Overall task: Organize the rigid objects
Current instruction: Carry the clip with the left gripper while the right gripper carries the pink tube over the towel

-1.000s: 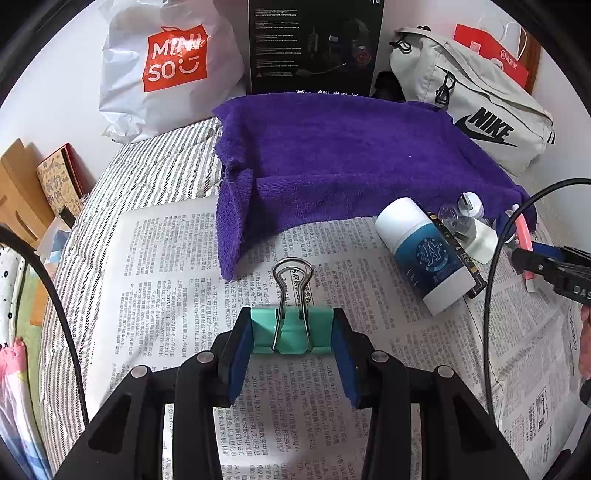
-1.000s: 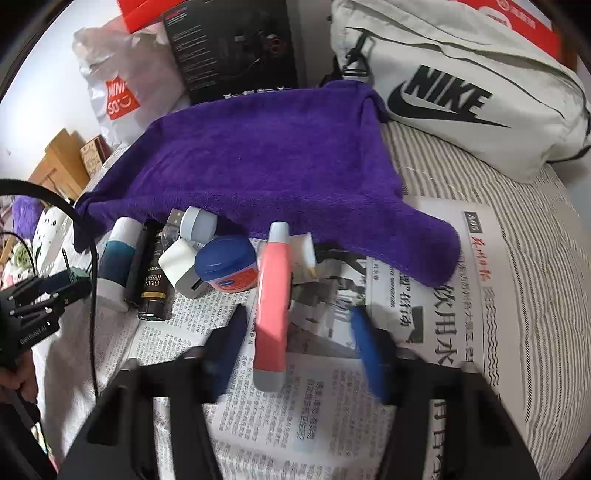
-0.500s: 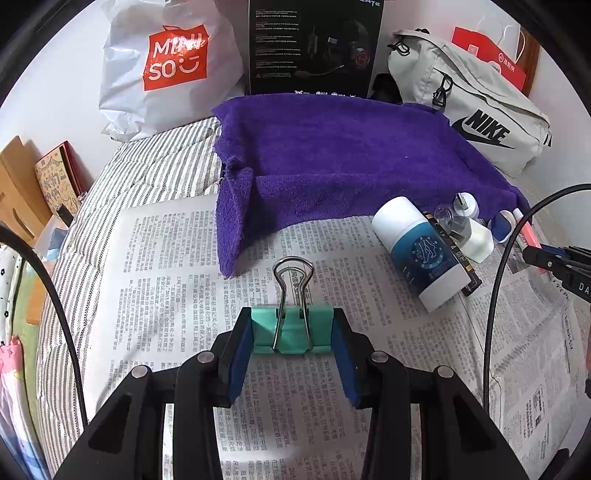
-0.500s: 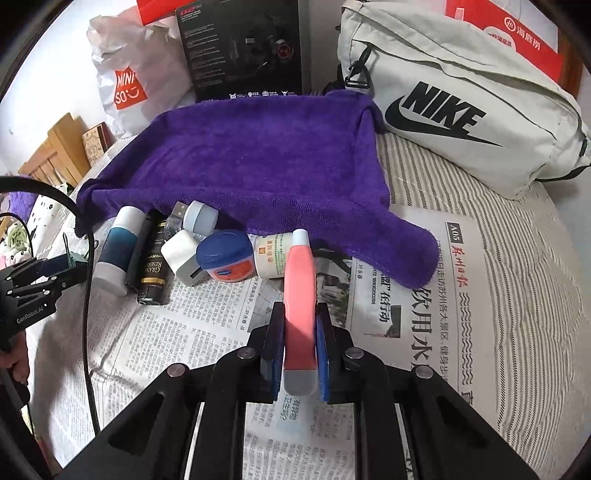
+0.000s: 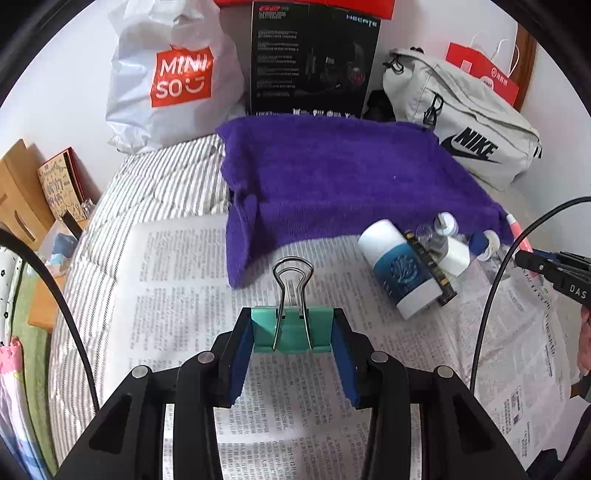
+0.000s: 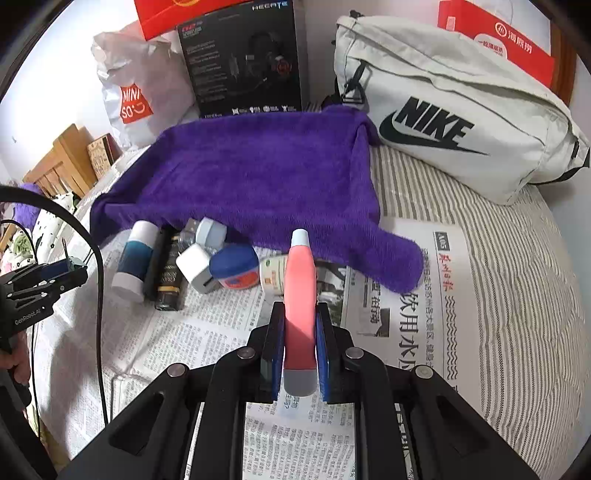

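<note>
My left gripper [image 5: 292, 332] is shut on a teal binder clip [image 5: 291, 328], its wire handles pointing away, held above the newspaper [image 5: 177, 295]. My right gripper [image 6: 300, 332] is shut on a pink tube [image 6: 300, 291] with a pale cap, lifted off the paper. A purple towel [image 6: 258, 181] is spread behind. Along its near edge lie a white-and-teal bottle [image 6: 132, 258], a black-and-gold tube [image 6: 170, 273], a white charger [image 6: 197, 267], a blue-lidded jar [image 6: 234, 266] and a small white jar [image 6: 271, 275]. In the left wrist view, the right gripper [image 5: 546, 264] shows at the right edge.
A Miniso bag [image 5: 173, 74], a black headset box [image 5: 314, 59], a grey Nike bag [image 6: 450, 118] and a red paper bag [image 6: 495, 33] stand along the wall. Striped bedding [image 6: 517, 277] lies under the newspaper. Cables [image 5: 491, 280] hang at each view's side. Wooden furniture [image 6: 62, 162] is far left.
My right gripper closed on the pink tube, which had lain between its open jaws, and lifted it. The left gripper rose slightly with the clip still held.
</note>
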`<state>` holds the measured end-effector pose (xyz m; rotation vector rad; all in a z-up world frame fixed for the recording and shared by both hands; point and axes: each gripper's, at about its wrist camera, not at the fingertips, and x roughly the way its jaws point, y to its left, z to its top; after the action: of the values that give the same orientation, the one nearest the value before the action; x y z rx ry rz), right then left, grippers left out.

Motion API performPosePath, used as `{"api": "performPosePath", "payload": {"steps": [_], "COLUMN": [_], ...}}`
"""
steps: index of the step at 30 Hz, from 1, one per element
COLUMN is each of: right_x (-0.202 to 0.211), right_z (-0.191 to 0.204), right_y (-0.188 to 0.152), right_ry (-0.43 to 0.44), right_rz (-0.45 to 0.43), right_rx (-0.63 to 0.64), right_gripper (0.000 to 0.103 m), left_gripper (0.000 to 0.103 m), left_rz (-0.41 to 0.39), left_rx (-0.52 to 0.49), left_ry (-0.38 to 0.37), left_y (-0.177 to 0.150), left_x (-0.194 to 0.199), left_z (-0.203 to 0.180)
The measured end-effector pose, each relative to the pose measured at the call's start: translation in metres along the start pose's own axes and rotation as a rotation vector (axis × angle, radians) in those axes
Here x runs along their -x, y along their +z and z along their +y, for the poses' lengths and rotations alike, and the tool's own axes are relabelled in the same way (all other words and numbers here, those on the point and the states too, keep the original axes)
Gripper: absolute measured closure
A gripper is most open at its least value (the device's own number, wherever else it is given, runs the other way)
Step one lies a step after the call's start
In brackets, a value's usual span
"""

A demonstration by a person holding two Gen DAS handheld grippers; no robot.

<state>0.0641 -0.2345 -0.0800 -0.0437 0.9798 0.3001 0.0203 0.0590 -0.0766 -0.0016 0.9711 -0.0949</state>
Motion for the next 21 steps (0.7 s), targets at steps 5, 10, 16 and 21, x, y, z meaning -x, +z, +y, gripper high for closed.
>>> {"api": "performPosePath", "payload": {"steps": [5,10,16,21], "right_x": [0.004,0.007,0.013,0.014], "right_z": [0.002,0.000,-0.001,-0.002], "right_y": [0.007,0.019,0.041,0.064], "right_ry": [-0.011,-0.008,-0.010,0.015], "right_rz": [-0.014,-0.029,-0.057,-0.074], "right_rx": [0.013,0.015,0.026,0.021], "right_gripper": [0.088,0.088,0.088,0.088], "left_gripper": [0.064,0.064,0.064,0.064], "left_rz": [-0.025,-0.044,-0.070,-0.093], "left_rx": [0.014,0.002,0.003,-0.009], "left_ry": [-0.007,-0.013,0.001,-0.015], "left_y": [0.012,0.024,0.047,0.072], "left_x": [0.008,0.016,0.025,0.027], "left_z": [0.004,0.004,0.013,0.014]}}
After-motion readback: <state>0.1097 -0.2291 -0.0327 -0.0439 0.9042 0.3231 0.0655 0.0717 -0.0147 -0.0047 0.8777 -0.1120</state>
